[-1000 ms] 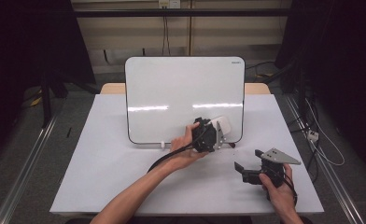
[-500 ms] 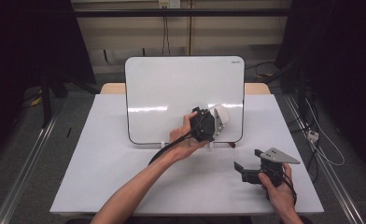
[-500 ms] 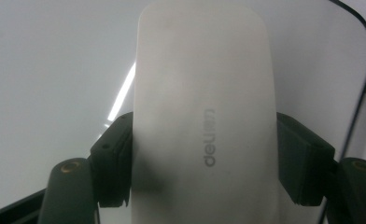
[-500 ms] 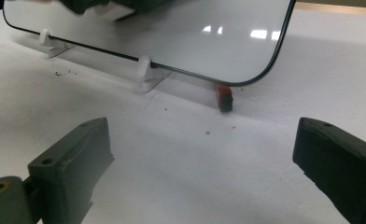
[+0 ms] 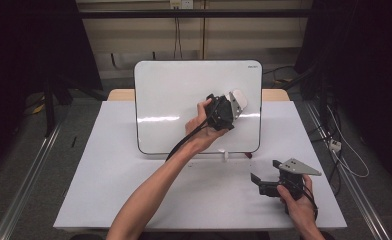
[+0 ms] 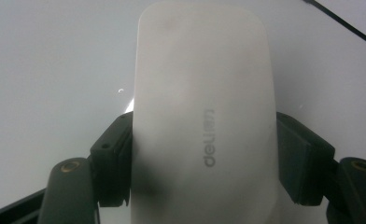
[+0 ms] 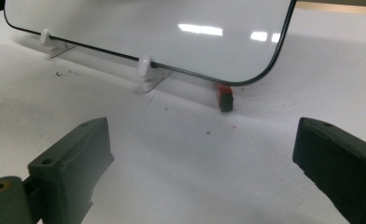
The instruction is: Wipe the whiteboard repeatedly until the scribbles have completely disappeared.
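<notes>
Against the whiteboard [image 5: 184,100], toward its 3 o'clock edge, your left gripper [image 5: 229,107] is clamped on a white eraser [image 6: 204,116], pads pressing both its sides. Grey lettering on it reads "deli". At 5 o'clock on the worktop [image 5: 109,185], your right gripper [image 5: 264,182] rests with jaws wide apart, holding nothing.

White whiteboard eraser [image 6: 202,121] – smooth rounded body, grey "deli" logo on its back, clamped at both sides, raised against upright whiteboard [image 5: 174,100] – glossy, blank, dark-edged.
</notes>
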A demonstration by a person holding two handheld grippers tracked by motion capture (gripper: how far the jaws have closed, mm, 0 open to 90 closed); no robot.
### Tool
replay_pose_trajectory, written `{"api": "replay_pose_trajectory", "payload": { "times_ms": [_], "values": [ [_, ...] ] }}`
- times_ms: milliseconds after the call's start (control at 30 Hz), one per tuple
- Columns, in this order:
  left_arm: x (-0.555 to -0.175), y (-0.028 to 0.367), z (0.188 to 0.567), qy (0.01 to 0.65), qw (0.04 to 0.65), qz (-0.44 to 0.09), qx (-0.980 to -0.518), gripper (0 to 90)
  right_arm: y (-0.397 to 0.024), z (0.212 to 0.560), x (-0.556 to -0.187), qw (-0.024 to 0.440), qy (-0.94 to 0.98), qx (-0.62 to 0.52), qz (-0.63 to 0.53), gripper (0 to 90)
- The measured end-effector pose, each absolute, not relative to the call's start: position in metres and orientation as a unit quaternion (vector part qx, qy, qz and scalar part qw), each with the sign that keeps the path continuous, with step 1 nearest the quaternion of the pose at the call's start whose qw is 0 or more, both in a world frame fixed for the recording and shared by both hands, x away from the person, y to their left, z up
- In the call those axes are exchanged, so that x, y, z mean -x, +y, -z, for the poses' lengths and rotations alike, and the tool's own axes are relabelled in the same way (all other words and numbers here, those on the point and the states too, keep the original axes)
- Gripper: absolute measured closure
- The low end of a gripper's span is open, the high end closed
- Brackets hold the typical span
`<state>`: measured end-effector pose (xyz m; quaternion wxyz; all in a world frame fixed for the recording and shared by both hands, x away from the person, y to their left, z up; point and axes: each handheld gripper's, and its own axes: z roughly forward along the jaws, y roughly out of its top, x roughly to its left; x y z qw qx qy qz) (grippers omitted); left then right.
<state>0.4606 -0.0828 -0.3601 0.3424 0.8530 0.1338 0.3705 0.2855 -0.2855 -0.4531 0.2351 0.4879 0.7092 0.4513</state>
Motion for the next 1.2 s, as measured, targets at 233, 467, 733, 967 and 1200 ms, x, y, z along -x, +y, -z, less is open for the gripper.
{"api": "replay_pose_trajectory", "payload": {
  "times_ms": [233,467,733,967,1200],
  "values": [
    [-0.453,-0.083,0.369,0.124,0.337,-0.370,-0.857,30.6,-0.285,0.453,-0.285,0.236,0.712,-0.485,-0.451,4.0],
    [-0.431,-0.087,0.392,0.095,0.322,-0.366,-0.868,30.6,-0.283,0.453,-0.286,0.236,0.712,-0.485,-0.450,4.0],
    [-0.415,-0.090,0.407,0.069,0.310,-0.359,-0.878,30.6,-0.282,0.453,-0.288,0.235,0.715,-0.482,-0.449,4.0],
    [-0.424,-0.081,0.398,0.108,0.362,-0.283,-0.882,30.8,-0.284,0.453,-0.287,0.237,0.711,-0.485,-0.451,4.0],
    [-0.430,-0.071,0.393,0.128,0.382,-0.265,-0.876,30.8,-0.282,0.452,-0.287,0.236,0.713,-0.483,-0.450,4.0]
  ]
}}
